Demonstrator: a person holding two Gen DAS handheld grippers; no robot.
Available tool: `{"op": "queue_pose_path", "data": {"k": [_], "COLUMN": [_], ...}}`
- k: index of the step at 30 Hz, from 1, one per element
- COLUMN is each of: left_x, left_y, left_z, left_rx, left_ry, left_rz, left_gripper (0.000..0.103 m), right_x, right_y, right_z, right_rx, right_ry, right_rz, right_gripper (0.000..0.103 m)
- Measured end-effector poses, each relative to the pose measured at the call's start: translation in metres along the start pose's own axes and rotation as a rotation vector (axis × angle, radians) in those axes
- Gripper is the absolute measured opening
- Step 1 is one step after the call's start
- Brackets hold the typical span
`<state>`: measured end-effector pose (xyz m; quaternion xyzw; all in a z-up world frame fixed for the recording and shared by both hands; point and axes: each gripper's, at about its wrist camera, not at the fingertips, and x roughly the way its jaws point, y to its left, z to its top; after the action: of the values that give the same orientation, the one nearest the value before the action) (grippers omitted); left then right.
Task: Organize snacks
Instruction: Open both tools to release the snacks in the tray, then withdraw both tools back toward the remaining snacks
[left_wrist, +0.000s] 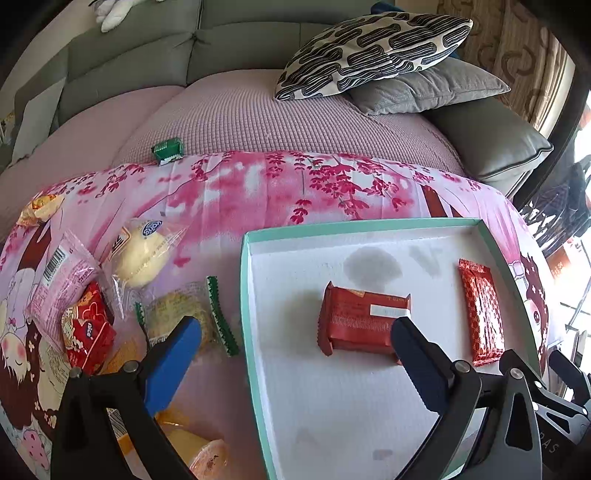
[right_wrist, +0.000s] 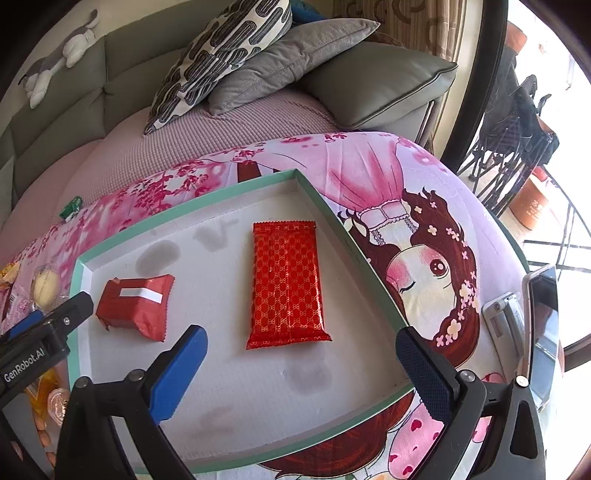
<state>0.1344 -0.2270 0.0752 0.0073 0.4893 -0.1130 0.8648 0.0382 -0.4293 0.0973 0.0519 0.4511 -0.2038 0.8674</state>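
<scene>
A shallow white box with a mint-green rim (left_wrist: 244, 295) (right_wrist: 207, 201) lies on the pink cartoon cloth. In it lie a dark red snack packet (left_wrist: 360, 319) (right_wrist: 135, 306) and a flat, patterned red packet (left_wrist: 482, 314) (right_wrist: 286, 282). My left gripper (left_wrist: 295, 336) is open and empty; its fingers straddle the box's left rim, with the right finger just in front of the dark red packet. My right gripper (right_wrist: 303, 349) is open and empty, just in front of the patterned packet. The left gripper also shows at the left edge of the right wrist view (right_wrist: 55, 317).
Several loose snacks lie left of the box: a pale bun (left_wrist: 142, 254), a green-edged cake packet (left_wrist: 184, 317), a pink packet (left_wrist: 62, 277), a red packet (left_wrist: 88, 328). A green box (left_wrist: 168, 149) sits at the cloth's far edge. Cushions (left_wrist: 373, 55) lie on the sofa. A phone (right_wrist: 541, 325) lies right.
</scene>
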Motion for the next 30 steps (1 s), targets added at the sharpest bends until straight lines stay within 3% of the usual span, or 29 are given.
{"op": "queue_pose_path", "data": {"k": [8,14,30], "left_x": [-0.011,-0.027,-0.083], "left_y": [0.027,0.061,0.145], "left_z": [-0.023,-0.045,-0.086], "left_rx": [-0.08,-0.139,-0.243], "left_ry": [0.028,0.043,-0.074], "left_rz": [-0.003,0.049,0.173], "left_gripper": [0.102,0.102,0.102], "right_x": [-0.011,-0.02,-0.037], "right_y": [0.018,0.044,0.146], "right_z": [-0.027,-0.051,-0.082], "right_rx": [-0.043,-0.095,-0.355], "right_ry": [0.012,0.025,0.006], "right_rz": [0.021,0.064,0.199], "right_gripper": [0.103,0.103,0.103]}}
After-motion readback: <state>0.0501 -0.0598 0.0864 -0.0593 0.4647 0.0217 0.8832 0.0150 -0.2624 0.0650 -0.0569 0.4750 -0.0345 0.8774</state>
